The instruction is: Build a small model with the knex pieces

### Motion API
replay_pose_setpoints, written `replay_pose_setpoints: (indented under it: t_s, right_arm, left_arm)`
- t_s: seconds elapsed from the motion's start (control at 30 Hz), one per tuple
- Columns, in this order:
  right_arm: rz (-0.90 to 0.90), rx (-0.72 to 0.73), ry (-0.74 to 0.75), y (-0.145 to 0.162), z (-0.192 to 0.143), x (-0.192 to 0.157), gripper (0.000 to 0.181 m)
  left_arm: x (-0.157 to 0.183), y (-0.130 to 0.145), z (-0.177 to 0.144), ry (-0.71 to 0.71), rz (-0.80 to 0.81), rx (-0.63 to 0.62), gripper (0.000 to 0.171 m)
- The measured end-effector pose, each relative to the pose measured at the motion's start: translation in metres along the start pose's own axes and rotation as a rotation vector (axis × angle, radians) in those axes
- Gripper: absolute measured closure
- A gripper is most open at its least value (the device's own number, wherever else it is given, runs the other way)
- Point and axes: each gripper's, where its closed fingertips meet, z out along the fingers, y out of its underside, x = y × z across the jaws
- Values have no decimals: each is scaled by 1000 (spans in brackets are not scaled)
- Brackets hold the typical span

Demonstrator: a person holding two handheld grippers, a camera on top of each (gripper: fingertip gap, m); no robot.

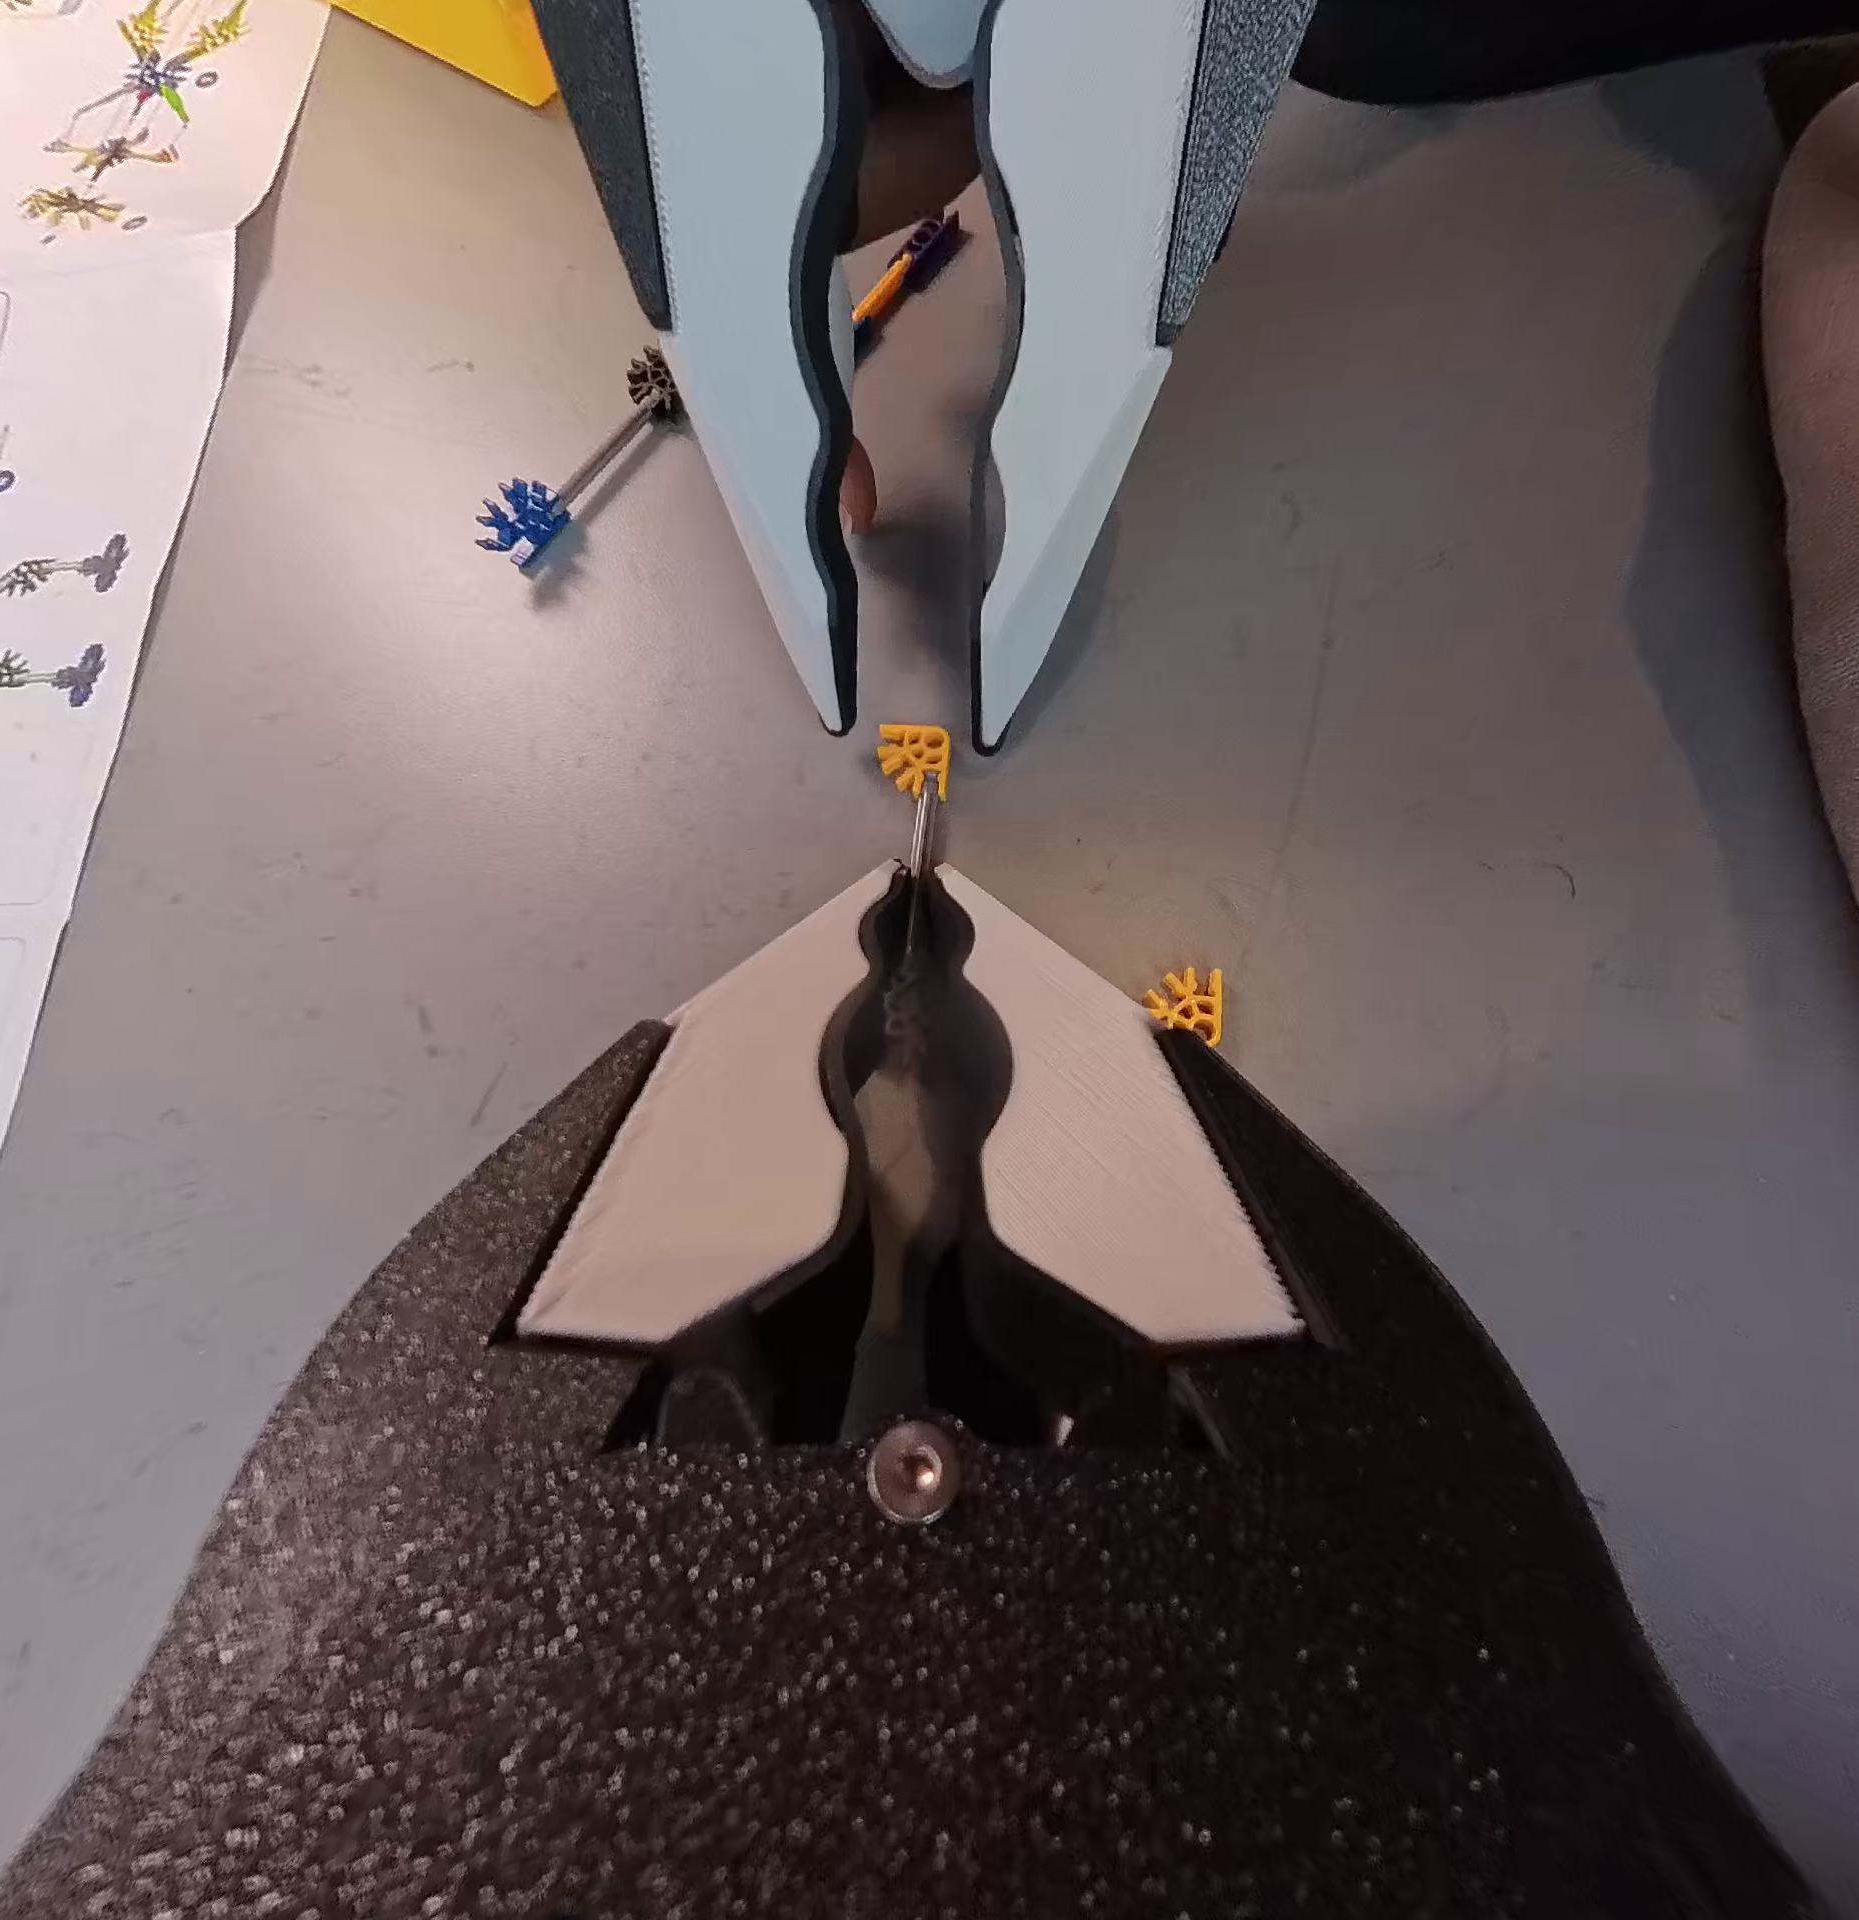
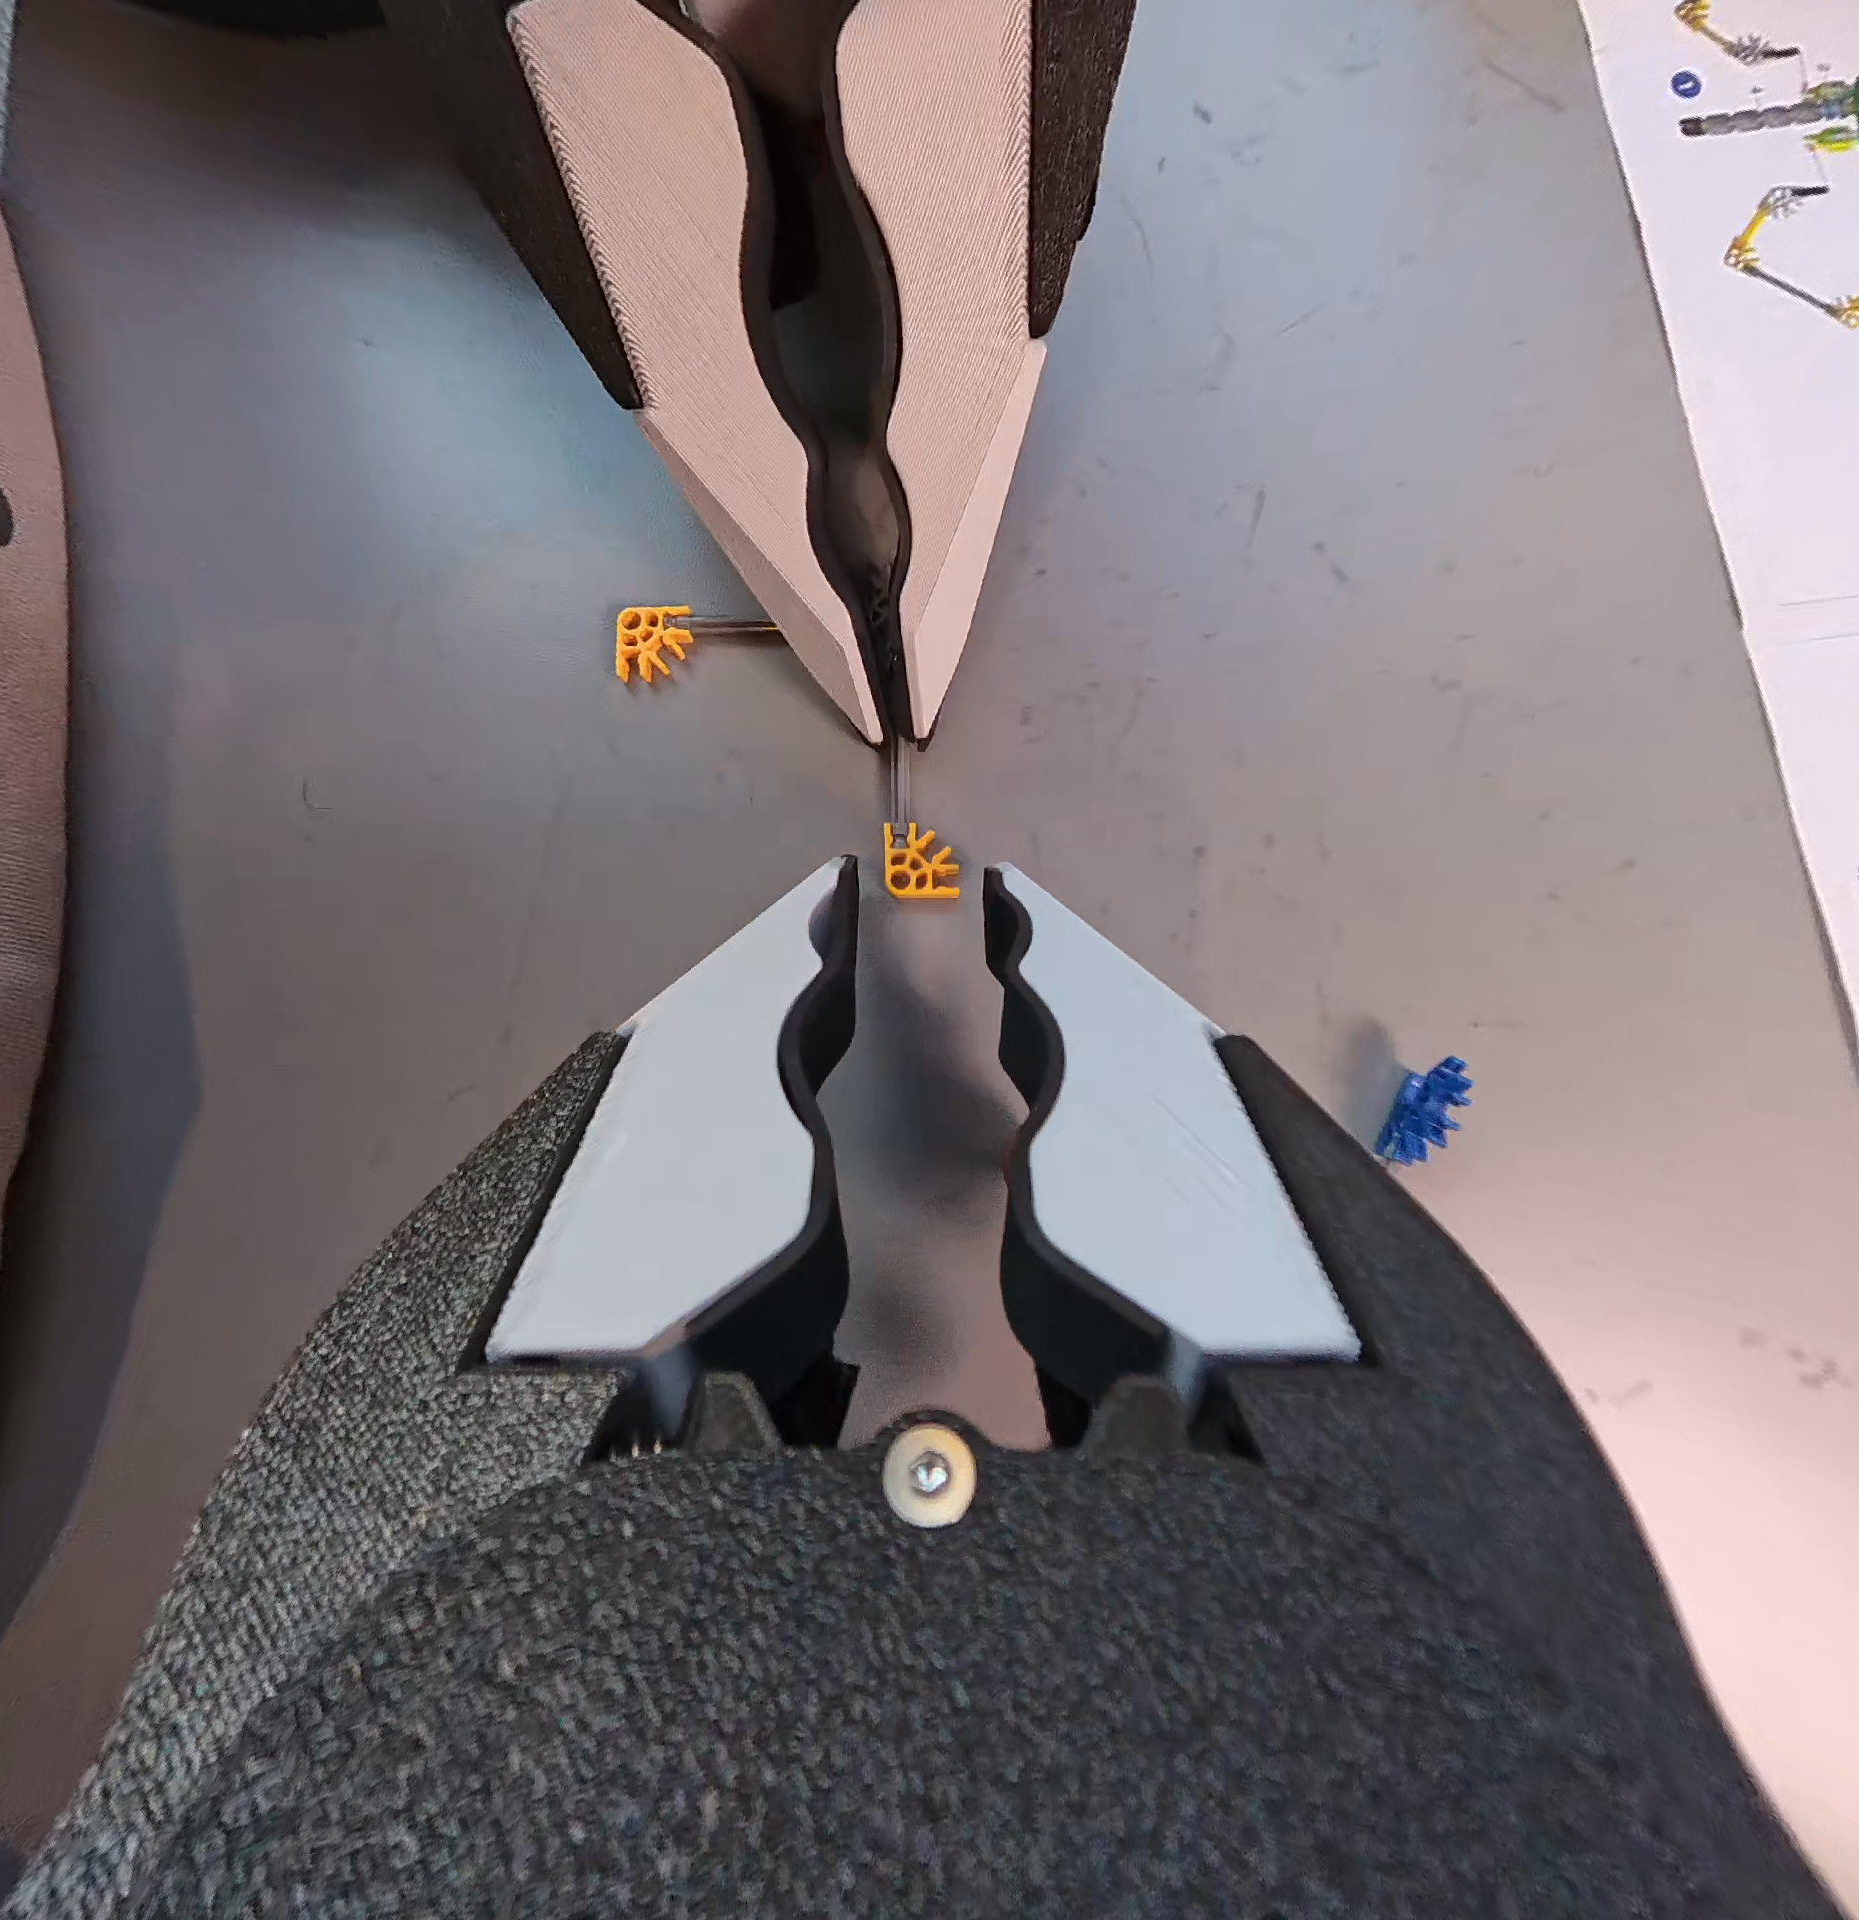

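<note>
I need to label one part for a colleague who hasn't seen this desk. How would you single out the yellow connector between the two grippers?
On the grey table, find where the left gripper and right gripper meet tip to tip. The yellow connector sits there on a thin grey rod. The other yellow connector lies off to the side.

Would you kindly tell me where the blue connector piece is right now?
In the left wrist view the blue connector lies on the grey table at upper left, on a grey rod beside the right gripper; the right wrist view shows it at right.
</note>
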Motion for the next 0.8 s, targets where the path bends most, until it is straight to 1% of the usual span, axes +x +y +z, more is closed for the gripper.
replay_pose_setpoints:
  t_s: [0.1,0.23,0.33,0.43,0.53,0.63,0.7,0.8]
  right_arm:
    - [-21,-21,-3,0,5,0,160]
    - [4,-47,-16,0,5,-2,166]
    - [32,-53,9,2,4,2,168]
    - [103,-62,70,7,0,15,168]
    - [225,-60,137,11,-3,32,168]
    - [324,-49,195,16,-7,46,168]
    - [355,-43,201,17,-8,48,168]
    - [349,-39,195,17,-8,45,166]
  left_arm:
    - [0,0,0,2,7,1,169]
    - [-2,0,-1,-2,-2,4,168]
    - [-9,-5,-7,-19,-63,51,163]
    - [-24,-7,-17,-67,-135,93,157]
    - [-38,3,-22,-135,-170,69,150]
    - [-46,10,-23,-171,-202,46,146]
    - [-48,12,-24,-178,-219,41,144]
    - [-49,16,-22,-185,-229,19,143]
